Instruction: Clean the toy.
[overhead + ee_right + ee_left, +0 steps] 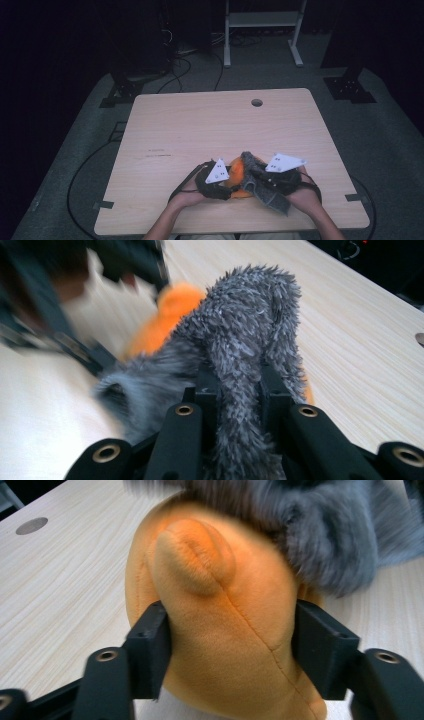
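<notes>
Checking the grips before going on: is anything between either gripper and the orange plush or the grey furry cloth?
Nothing visible. The left gripper clamps the orange plush directly; the right gripper is shut on the grey furry cloth.

A rounded orange plush toy [225, 625] with a stitched seam and a small raised bump lies on the near middle of the table. A shaggy grey furry fabric piece [245, 355] drapes over its top and hangs down its right side, touching it.
</notes>
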Demonstrator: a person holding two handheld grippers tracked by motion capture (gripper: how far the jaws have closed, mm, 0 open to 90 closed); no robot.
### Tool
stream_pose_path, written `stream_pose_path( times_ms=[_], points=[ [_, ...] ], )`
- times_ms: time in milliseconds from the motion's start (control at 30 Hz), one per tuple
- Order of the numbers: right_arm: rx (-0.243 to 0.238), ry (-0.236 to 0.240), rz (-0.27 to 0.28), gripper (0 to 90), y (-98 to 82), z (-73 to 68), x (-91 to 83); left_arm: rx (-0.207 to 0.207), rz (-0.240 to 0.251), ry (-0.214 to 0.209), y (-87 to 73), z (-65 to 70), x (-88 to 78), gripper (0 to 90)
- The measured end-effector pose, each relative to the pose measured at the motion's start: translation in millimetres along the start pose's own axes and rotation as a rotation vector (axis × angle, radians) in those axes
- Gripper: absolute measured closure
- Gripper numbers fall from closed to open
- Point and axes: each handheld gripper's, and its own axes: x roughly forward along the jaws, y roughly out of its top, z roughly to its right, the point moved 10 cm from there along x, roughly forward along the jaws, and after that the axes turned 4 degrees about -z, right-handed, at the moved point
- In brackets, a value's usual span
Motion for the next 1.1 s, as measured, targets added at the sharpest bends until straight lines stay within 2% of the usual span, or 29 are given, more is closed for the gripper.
stream_pose_path(
  times_ms=[33, 67, 133, 167, 200, 267, 333, 433, 500, 533, 600, 633, 700, 767, 800, 833, 867, 900, 967, 1100],
  points=[
    [-0.002, -0.009, -0.002, 75.3, -3.2, 0.2, 5.5, -0.024, 0.002, -0.014, 1.7, -3.0, -3.9, 28.0],
    [0.017, -0.003, 0.010, 75.4, -4.7, -0.1, 8.4, -0.054, 0.020, -0.031, 4.4, -5.4, -8.1, 21.0],
    [0.015, -0.012, 0.014, 75.4, -4.4, -1.2, 7.6, -0.082, 0.088, -0.004, 11.3, -11.2, -13.5, 17.5],
    [0.011, -0.014, 0.017, 75.3, -3.0, -2.2, 7.4, -0.065, 0.092, 0.002, 11.3, -10.5, -12.8, 23.7],
    [0.010, -0.012, 0.021, 75.3, -2.1, -2.7, 8.2, -0.036, 0.074, 0.029, 8.5, -9.2, -8.4, 32.2],
    [0.020, -0.005, 0.024, 75.1, -2.1, -0.1, 9.0, -0.042, 0.064, 0.052, 6.7, -9.8, -3.6, 40.2],
    [0.051, 0.005, 0.030, 75.1, -6.1, 7.6, 6.7, -0.051, 0.052, 0.062, 6.6, -12.5, -3.1, 42.0],
    [0.085, -0.051, -0.015, 75.1, -24.9, 22.9, 1.9, -0.056, 0.029, 0.086, 1.0, -17.5, -2.2, 42.7],
    [0.097, -0.095, -0.038, 75.1, -32.1, 28.9, -2.4, -0.067, 0.013, 0.117, -3.3, -22.7, -1.6, 43.0],
    [0.096, -0.088, -0.028, 75.1, -29.4, 25.3, -5.2, -0.080, 0.016, 0.116, -4.4, -24.4, -2.3, 42.9],
    [0.060, -0.043, 0.011, 75.0, -17.3, 10.2, -7.0, -0.098, 0.021, 0.115, -5.1, -27.5, -5.3, 40.2],
    [0.026, -0.028, 0.008, 74.8, -13.3, 1.3, -3.5, -0.107, 0.030, 0.103, -4.0, -28.1, -7.3, 35.9],
    [-0.014, -0.054, -0.016, 74.9, -14.3, -1.9, 4.3, -0.132, 0.084, 0.077, 2.7, -30.2, -15.8, 27.3],
    [0.002, -0.058, -0.010, 74.9, -15.5, 2.5, 8.9, -0.124, 0.146, 0.082, 10.0, -31.6, -24.0, 25.6],
    [0.009, -0.057, -0.007, 74.9, -15.6, 4.6, 9.3, -0.109, 0.161, 0.081, 11.7, -30.3, -24.6, 28.0],
    [0.011, -0.056, -0.003, 74.9, -15.4, 5.4, 9.8, -0.079, 0.133, 0.089, 9.1, -28.8, -21.7, 34.0],
    [0.009, -0.055, 0.002, 74.9, -15.5, 5.9, 10.1, -0.045, 0.085, 0.114, 3.8, -28.3, -15.7, 37.2],
    [0.008, -0.051, 0.006, 74.8, -16.1, 6.5, 10.4, -0.035, 0.056, 0.133, -0.4, -28.7, -10.9, 39.4],
    [0.018, -0.046, 0.003, 74.7, -20.4, 11.1, 10.9, -0.073, 0.050, 0.141, -2.1, -31.0, -7.8, 41.8],
    [0.063, -0.144, -0.082, 74.8, -42.0, 37.0, 7.6, -0.073, 0.010, 0.209, -7.9, -38.1, -3.7, 43.0]
  ],
)
